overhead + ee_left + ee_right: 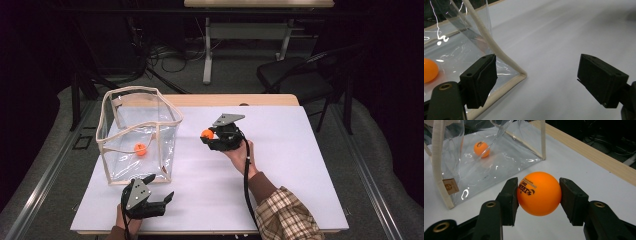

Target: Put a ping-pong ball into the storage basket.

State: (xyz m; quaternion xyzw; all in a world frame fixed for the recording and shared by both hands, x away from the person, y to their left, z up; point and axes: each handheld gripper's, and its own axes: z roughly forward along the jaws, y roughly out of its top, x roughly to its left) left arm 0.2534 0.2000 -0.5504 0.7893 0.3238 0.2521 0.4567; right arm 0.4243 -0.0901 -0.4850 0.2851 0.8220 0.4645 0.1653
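A clear plastic bag [145,125] with cream trim stands open on the white table [280,165] at the left. One orange ball [141,149] [481,148] [429,70] lies on its floor. My right gripper [206,136] [539,193], held above the table's middle, is shut on a second orange ball [207,133] [539,193] with black print, just right of the bag. My left gripper [159,187] [536,80] rests open near the front edge, by the bag's near corner [522,74], with nothing between its jaws.
The table's wooden far edge [230,99] [584,147] runs behind the white sheet. Beyond it stand a black chair [300,75], another table's legs [207,50] and floor cables [165,52]. Bare white surface lies right of the right gripper.
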